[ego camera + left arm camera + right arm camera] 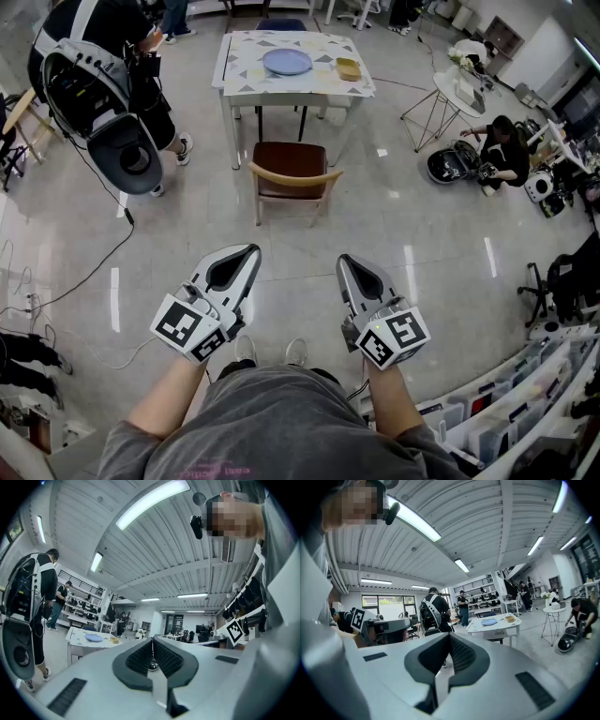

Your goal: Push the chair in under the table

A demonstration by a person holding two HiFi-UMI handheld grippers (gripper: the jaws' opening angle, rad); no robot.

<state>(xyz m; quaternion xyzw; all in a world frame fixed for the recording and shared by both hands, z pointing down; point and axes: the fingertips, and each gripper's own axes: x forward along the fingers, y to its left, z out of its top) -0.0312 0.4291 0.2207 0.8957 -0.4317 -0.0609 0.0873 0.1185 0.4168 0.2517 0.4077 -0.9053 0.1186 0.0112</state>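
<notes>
A wooden chair (pixel 289 173) with a brown seat stands pulled out in front of a white table (pixel 242 73). Its curved backrest faces me. On the table lie a blue plate (pixel 287 61) and a small yellow bowl (pixel 348 67). My left gripper (pixel 252 250) and right gripper (pixel 344 260) are held side by side over the floor, well short of the chair, and both are shut with nothing in them. The left gripper view shows its shut gripper (pixel 152 641) with the table (pixel 77 635) far off to the left. The right gripper view shows its shut gripper (pixel 449 637) and the table (pixel 502 626) beyond.
A person wearing a backpack rig (pixel 103 84) stands left of the table. Another person (pixel 504 145) crouches on the floor at the right beside a small round white stand (pixel 459 92). Cables (pixel 84 281) trail over the floor at left. Shelving (pixel 525 412) lines the lower right.
</notes>
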